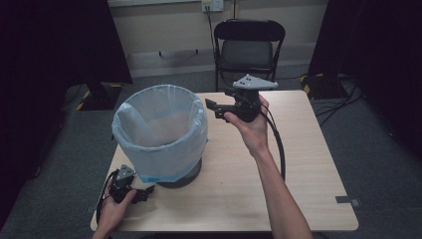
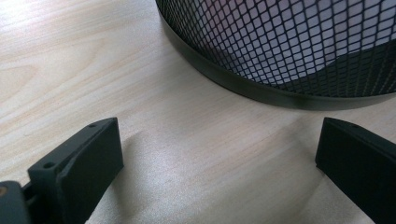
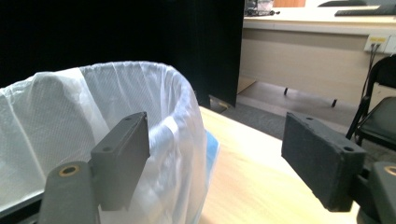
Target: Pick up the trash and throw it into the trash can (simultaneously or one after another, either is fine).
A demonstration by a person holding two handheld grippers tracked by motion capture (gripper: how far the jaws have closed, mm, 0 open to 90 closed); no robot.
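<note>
A: Black mesh bin (image 1: 169,149) on the left half of the pale wooden desk (image 1: 298,174), standing upright. Lined with a thin, translucent white-blue bag (image 1: 149,119), folded over the rim and hanging down the outside wall. Round black base showing under the bag's hem.

B: Left claw (image 1: 144,194) low at the near left corner, resting on the desk just beside the bin's base, gripped by the left hand (image 1: 117,209). Jaws spread wide, nothing between them.

A: Right claw (image 1: 214,107) held up above the desk, just right of the bin's rim, in the right hand (image 1: 251,124). Also wide open, holding nothing. Cable (image 1: 278,149) trailing down along the forearm.

B: From the left gripper view: diamond mesh of the bin (image 2: 289,42) seen close, solid black band at the foot, pale liner showing through the holes. Bare wood grain (image 2: 70,60) between the jaws. None of that mesh detail visible from above, covered there by the bag.

A: From the right gripper view: crinkled bag over the rim (image 3: 154,93), seen side-on, and a blue fold lower down. Beyond, a black folding chair (image 3: 378,116) and a beige wall with a socket (image 3: 376,42). High view alone giving both hands and the bin's open mouth together.
</note>
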